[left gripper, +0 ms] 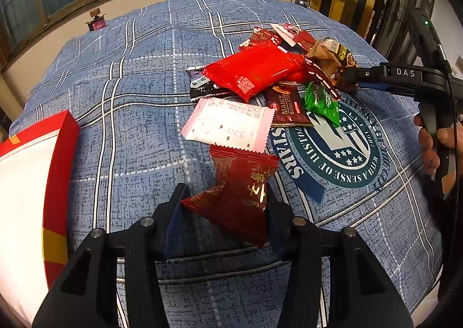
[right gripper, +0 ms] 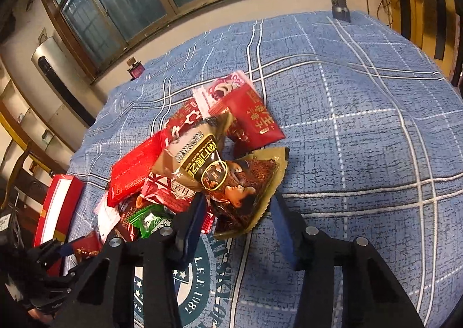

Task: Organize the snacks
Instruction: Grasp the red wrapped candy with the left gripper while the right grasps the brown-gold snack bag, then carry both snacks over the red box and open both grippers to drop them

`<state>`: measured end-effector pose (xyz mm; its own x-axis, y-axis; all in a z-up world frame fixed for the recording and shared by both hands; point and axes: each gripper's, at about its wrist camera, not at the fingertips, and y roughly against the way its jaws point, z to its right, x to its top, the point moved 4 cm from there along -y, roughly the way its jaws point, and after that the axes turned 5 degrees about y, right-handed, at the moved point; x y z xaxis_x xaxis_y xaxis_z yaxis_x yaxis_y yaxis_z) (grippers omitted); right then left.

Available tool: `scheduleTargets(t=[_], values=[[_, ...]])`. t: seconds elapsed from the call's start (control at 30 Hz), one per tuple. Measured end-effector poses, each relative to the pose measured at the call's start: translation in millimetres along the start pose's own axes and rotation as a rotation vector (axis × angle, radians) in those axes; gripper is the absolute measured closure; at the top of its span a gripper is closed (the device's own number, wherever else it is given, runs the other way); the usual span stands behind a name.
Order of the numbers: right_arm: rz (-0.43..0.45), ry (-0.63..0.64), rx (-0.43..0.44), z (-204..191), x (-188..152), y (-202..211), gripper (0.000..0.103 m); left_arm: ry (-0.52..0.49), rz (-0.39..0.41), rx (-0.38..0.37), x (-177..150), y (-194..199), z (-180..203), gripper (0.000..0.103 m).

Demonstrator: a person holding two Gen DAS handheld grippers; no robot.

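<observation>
One dark red packet (left gripper: 241,197) | clamped between left hand-held gripper (left gripper: 224,197) fingers

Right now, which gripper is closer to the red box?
Left. The left gripper, shut on a dark red snack packet, is just beside the red box. The right gripper is over at the snack pile, farther from it.

Glossy plastic snack wrappers (left gripper: 254,73) lie on matt woven cloth (left gripper: 139,73).

left claw (left gripper: 225,200) clamped, right claw (right gripper: 237,209) spread wide
</observation>
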<state>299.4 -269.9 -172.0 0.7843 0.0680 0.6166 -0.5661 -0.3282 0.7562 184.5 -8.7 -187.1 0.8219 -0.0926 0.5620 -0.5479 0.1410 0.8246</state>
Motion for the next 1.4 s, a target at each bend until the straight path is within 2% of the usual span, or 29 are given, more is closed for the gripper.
scheduleTargets(t=[0.07,0.13,0.23,0.33,0.4,0.5,0.53,0.6,0.63,0.73,0.8,0.97,1.13,1.4], values=[[0.011,0.024,-0.052,-2,1,5,0.05,0.005,-0.001,0.002,-2,1,-1,0.055],[0.029,0.045,-0.081,-5,2,12,0.035,0.002,0.0,0.008,-4,2,0,0.055],[0.108,0.107,-0.154,-14,9,31,0.019,0.0,0.002,0.013,-5,3,1,0.055],[0.152,0.178,-0.182,-27,17,40,0.01,-0.002,0.002,0.013,-4,2,1,0.055],[0.13,0.229,-0.171,-38,23,34,0.01,-0.001,0.002,0.011,-4,2,1,0.055],[0.031,0.256,-0.173,-47,28,4,0.011,0.007,0.001,0.01,-4,2,0,0.055],[-0.014,0.248,-0.174,-46,27,-8,0.015,0.01,0.0,0.01,-5,3,0,0.055],[-0.091,0.201,-0.176,-38,24,-29,0.027,0.017,-0.003,0.008,-5,3,0,0.055],[-0.071,0.169,-0.169,-32,24,-29,0.036,0.02,-0.005,0.005,-5,4,0,0.055],[-0.044,0.072,-0.113,-18,23,-21,0.042,0.03,-0.007,-0.007,-6,5,-1,0.055],[-0.046,0.067,-0.104,-15,18,-14,0.043,0.028,-0.005,-0.005,-7,5,-1,0.055],[-0.044,0.056,-0.072,-22,-7,5,0.044,0.024,0.0,0.003,-12,8,2,0.055],[-0.032,0.019,0.02,-36,-38,23,0.044,0.013,0.019,0.023,-18,17,5,0.055],[0.017,0.059,0.108,-84,-67,63,0.045,-0.008,0.099,0.041,-25,52,8,0.055]])
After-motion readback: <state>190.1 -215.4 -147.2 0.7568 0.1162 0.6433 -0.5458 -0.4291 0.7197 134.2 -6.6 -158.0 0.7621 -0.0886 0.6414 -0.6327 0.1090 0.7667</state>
